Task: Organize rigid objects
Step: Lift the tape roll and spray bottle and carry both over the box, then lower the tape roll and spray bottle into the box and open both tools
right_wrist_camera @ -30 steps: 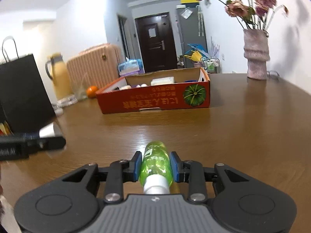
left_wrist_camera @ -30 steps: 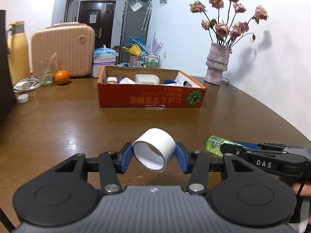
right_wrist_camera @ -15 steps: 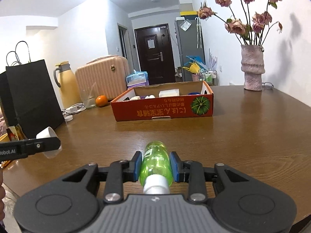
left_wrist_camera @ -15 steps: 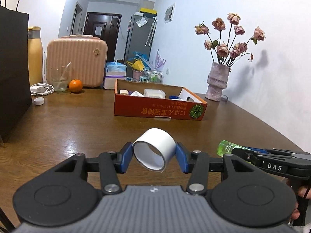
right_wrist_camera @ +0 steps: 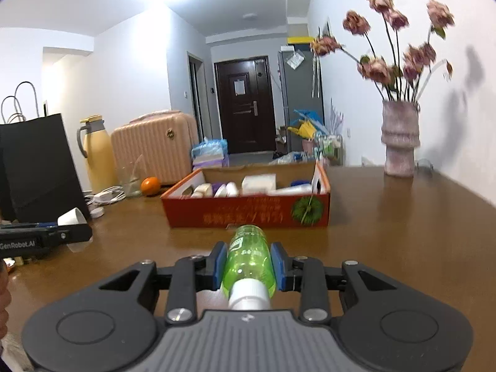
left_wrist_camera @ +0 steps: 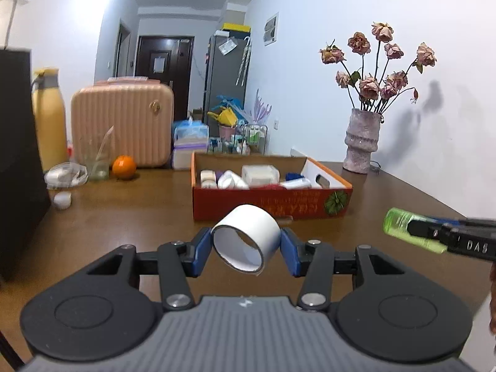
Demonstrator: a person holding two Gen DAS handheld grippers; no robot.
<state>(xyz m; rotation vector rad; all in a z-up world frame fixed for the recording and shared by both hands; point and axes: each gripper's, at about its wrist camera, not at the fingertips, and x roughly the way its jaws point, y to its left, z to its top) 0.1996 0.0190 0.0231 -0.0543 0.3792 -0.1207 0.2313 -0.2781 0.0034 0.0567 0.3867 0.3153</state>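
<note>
My left gripper (left_wrist_camera: 247, 245) is shut on a white tape roll (left_wrist_camera: 252, 231), held above the brown table with its hollow side facing me. My right gripper (right_wrist_camera: 248, 265) is shut on a green bottle (right_wrist_camera: 249, 257) with a white cap, its base pointing forward. Ahead of both stands an orange cardboard box (left_wrist_camera: 269, 209) (right_wrist_camera: 248, 214) holding several white and blue items. In the left wrist view the right gripper (left_wrist_camera: 434, 235) and the bottle's base (left_wrist_camera: 395, 220) show at the right edge. The right wrist view has the left gripper (right_wrist_camera: 66, 232) with the roll (right_wrist_camera: 71, 217) at the left.
A vase of dried roses (left_wrist_camera: 362, 142) (right_wrist_camera: 400, 142) stands at the back right by the wall. At the back left are a black paper bag (right_wrist_camera: 34, 164), a yellow flask (left_wrist_camera: 49, 124), a pink suitcase (left_wrist_camera: 124, 127), a glass (left_wrist_camera: 97, 167), an orange (left_wrist_camera: 124, 167) and a small white cap (left_wrist_camera: 62, 199).
Both grippers have risen with their loads, so more of the box's inside shows. The views tilted up, then swung. Both grips look the same.
</note>
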